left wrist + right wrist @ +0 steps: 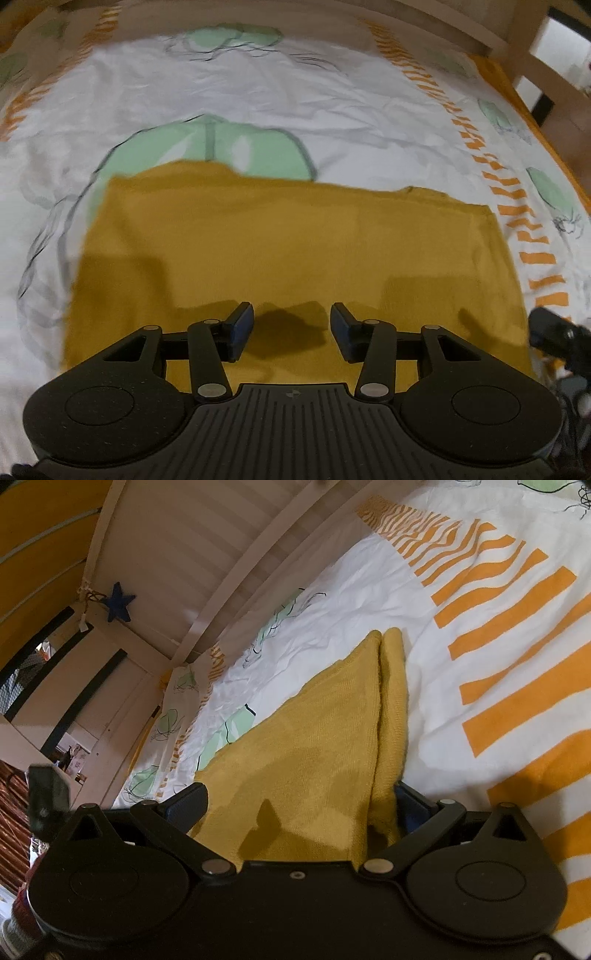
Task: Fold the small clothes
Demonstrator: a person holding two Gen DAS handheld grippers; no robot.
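The mustard-yellow garment point(288, 251) lay flat on the bed, on a white sheet point(221, 96) printed with pale green shapes and orange stripes. In the left wrist view it read as a broad rectangle, its long axis running left to right across the bed, with a slightly uneven far edge where layers overlapped. The left tool point(291, 328) hovered over the near edge of the cloth with its jaws spread apart and nothing between them; the cloth stretched away directly ahead of it, toward the far side.

The right tool point(301, 805) sat at the garment's right end, its jaws spread wide with the cloth's edge lying between them. Its right finger point(413, 805) was partly hidden behind a doubled fold of fabric, and the left finger point(188, 805) stood just beside the opposite edge. It had not closed on the cloth. From here the garment tapered away toward a far corner, showing a fine knit texture and a rolled, two-layered fold along its right side.

The right tool looked better placed to take hold, since cloth already lay between its jaws; the left would need to drop down to the near edge. A likely next fold would bring one short end across the long axis.
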